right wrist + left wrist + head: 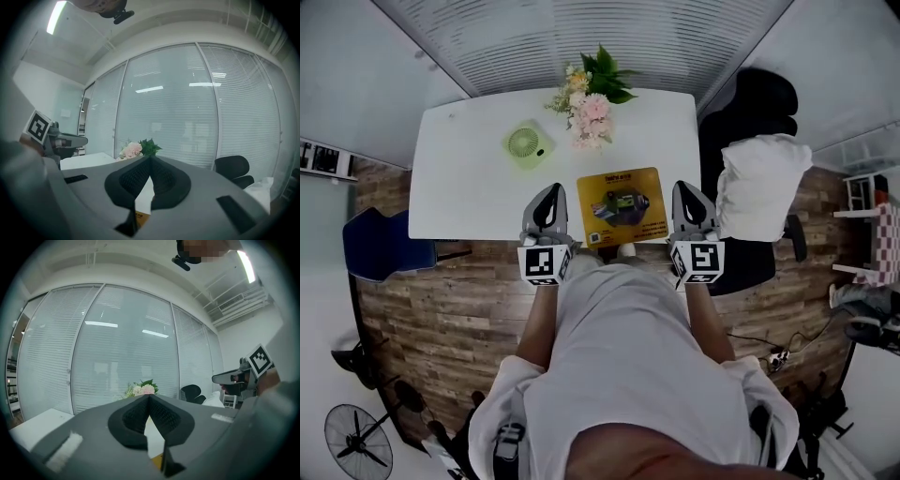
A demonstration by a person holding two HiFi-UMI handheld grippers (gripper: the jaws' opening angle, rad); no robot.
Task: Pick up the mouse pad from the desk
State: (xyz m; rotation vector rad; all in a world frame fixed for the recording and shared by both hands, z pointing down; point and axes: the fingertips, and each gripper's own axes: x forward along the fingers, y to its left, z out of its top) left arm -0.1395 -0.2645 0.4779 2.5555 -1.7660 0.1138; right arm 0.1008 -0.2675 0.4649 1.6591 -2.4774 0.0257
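A yellow mouse pad (622, 206) with a dark printed picture lies flat at the near edge of the white desk (469, 178). My left gripper (549, 194) hovers just left of the pad, over the desk's near edge, shut and empty. To the pad's right my right gripper (687, 189) is also shut, holding nothing. In the left gripper view the jaws (149, 397) meet at their tips, with a sliver of yellow pad (157, 461) below. The right gripper view shows its gripper (150, 159) closed, a strip of the pad (140, 217) under it.
A bunch of pink and white flowers (589, 94) stands at the desk's far edge, and a small green fan (528, 144) sits left of centre. A black office chair (750, 169) with a white cloth (761, 184) is right of the desk. A blue chair (382, 246) is at the left.
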